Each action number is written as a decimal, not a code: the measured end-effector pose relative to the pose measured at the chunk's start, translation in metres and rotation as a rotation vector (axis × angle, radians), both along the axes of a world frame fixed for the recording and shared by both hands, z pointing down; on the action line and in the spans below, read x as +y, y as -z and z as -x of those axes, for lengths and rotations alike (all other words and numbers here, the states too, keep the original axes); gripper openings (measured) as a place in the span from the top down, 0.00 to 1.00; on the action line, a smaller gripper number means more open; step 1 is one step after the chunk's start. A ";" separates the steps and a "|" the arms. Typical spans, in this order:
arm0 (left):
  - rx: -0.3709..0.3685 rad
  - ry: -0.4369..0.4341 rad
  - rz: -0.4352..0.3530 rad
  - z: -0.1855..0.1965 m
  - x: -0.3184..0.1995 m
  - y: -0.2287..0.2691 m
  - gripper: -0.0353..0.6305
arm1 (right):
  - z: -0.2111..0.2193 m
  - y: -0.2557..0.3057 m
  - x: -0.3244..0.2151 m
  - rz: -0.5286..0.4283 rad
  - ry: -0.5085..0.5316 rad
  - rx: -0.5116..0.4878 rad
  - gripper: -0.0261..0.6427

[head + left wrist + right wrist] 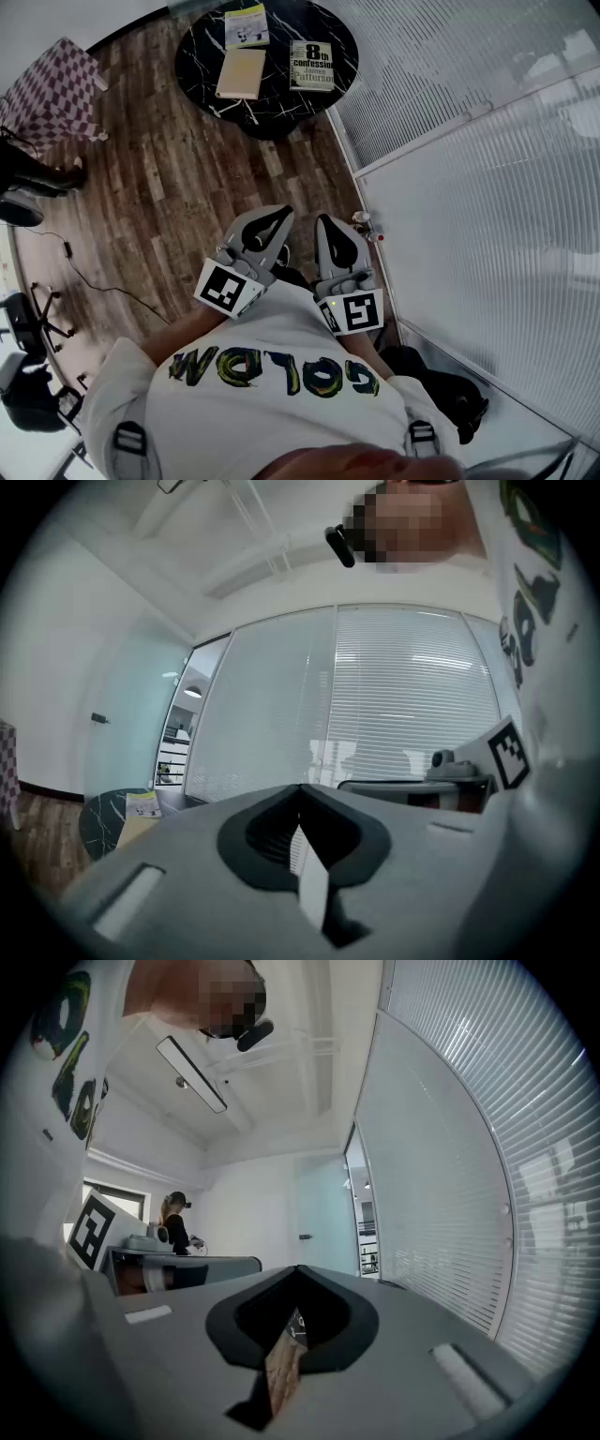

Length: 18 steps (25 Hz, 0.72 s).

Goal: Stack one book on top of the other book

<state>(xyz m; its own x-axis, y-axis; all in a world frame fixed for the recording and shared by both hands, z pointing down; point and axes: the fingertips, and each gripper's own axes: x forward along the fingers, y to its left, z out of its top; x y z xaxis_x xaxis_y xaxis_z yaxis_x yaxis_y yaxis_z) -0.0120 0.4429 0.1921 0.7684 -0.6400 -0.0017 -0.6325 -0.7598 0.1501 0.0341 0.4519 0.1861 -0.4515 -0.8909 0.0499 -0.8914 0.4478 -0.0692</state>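
Standing back from the table [272, 108], nothing begun yet.
Left gripper [270, 223] and right gripper [330, 232] pressed together, empty; tan book [242, 73] and grey book [311, 66] lie apart.

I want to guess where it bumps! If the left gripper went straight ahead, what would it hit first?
Probably the slatted glass wall. The left gripper, jaws together, points level at it; the round table sits lower, off to the left.
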 end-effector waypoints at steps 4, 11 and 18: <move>0.020 0.001 -0.010 -0.003 0.003 0.009 0.94 | -0.003 0.001 0.003 0.000 0.010 -0.005 0.96; -0.006 0.004 0.000 -0.009 0.013 0.001 0.94 | -0.009 0.002 0.014 -0.016 0.034 -0.018 0.96; 0.006 0.012 0.030 -0.028 0.011 -0.009 0.94 | -0.034 -0.002 0.014 -0.022 0.022 -0.016 0.96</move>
